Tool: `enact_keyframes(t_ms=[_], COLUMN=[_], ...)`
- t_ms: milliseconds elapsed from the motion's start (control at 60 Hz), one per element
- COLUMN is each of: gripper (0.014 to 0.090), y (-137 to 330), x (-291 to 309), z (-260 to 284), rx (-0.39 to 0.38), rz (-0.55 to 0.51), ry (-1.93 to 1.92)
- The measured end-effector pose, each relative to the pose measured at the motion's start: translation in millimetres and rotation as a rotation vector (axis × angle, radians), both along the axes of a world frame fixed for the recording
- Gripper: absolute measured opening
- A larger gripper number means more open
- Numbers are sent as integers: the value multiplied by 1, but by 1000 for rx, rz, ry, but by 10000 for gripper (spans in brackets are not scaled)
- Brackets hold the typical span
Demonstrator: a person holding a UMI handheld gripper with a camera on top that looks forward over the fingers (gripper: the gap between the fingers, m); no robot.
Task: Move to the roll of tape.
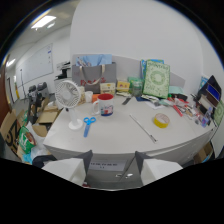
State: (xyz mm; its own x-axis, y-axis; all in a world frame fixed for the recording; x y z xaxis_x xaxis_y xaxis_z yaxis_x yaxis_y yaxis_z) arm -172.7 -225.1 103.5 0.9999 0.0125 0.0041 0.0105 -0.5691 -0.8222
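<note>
A yellow roll of tape (161, 120) lies flat on the white table (120, 131), well beyond my fingers and off to their right. My gripper (114, 167) hangs before the table's near edge, above a white labelled box (106, 169) that shows between the fingers. The two pale fingers (67, 166) stand apart with nothing gripped between them, so the gripper is open.
On the table stand a white desk fan (68, 97), blue scissors (88, 124), a red-and-white mug (104, 105), a ruler (143, 128), a grey bag (95, 76) and a green box (156, 79). Clutter lies at the right end. Cardboard boxes (46, 116) sit on the floor to the left.
</note>
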Motion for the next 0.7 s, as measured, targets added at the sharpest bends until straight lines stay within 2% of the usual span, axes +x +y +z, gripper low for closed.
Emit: enact_keyframes(t_ms=[300,700], gripper=[844,845], y=[-5,-4], x=[32,143], z=[-7,-31], rx=[1,-31], rz=[-38,-91], ry=[-15,-43])
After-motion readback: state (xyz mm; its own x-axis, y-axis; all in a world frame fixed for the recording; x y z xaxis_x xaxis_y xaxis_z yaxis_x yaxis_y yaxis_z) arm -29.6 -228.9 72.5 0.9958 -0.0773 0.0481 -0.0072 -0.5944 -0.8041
